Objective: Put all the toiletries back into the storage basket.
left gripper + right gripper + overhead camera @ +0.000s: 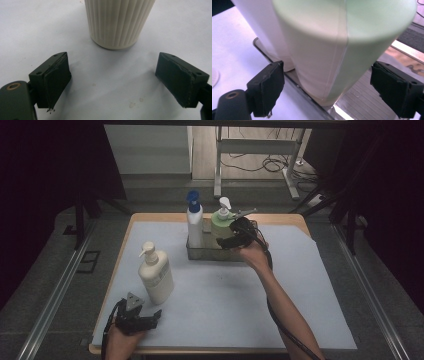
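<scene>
At the metal tray [196, 254] near the table's far edge: right gripper [231, 234] level with the pale green pump bottle [220, 223], forearm stretched diagonally across the white sheet [240, 295].
Jaws spread wide, flanking the green bottle without pressing; blue-capped bottle [194, 222] just beside it in the tray. Near edge: left gripper [145, 320] low, jaws apart, facing the cream ribbed pump bottle [155, 275].

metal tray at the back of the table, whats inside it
Two bottles stand inside the metal tray: a white bottle with a blue cap on its left and a pale green pump bottle beside it. The right hand-held gripper and hand cover the tray's right part, so anything there is hidden.
</scene>
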Tool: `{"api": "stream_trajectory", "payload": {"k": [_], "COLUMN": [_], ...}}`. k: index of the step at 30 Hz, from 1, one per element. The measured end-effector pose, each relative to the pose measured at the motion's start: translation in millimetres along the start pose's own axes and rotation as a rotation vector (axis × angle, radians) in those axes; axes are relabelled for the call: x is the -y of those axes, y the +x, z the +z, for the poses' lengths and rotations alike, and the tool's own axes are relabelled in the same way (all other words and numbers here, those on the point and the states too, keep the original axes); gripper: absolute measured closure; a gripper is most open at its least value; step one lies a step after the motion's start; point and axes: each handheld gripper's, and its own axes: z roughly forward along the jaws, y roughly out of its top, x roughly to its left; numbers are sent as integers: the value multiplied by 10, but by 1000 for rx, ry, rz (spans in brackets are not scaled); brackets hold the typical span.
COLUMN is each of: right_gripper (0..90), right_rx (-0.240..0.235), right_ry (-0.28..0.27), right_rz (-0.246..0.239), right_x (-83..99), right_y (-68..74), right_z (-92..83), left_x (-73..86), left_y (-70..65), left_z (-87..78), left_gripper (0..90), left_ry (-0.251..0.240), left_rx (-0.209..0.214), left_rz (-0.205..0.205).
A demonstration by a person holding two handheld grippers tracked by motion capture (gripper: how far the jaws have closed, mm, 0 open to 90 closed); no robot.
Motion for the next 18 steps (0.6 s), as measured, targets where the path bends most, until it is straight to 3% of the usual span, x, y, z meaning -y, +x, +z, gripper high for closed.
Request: {"api": "stream_trajectory", "payload": {"k": [4, 11, 18], "right_gripper": [178, 312, 536], "right_rx": [13, -14, -25], "right_ry": [-17, -20, 10], "right_rz": [-24, 26, 36], "right_x": [42, 134, 238], "right_y": [27, 0, -90], "right_z": [-64, -134, -154], "left_x": [0, 0, 0], "left_y": [-1, -1, 1], "left_z": [0, 1, -2], "left_gripper": [121, 121, 121], "left_ry": [-1, -1, 2], "left_rx": [0, 0, -1], "left_rz": [0, 0, 2]}}
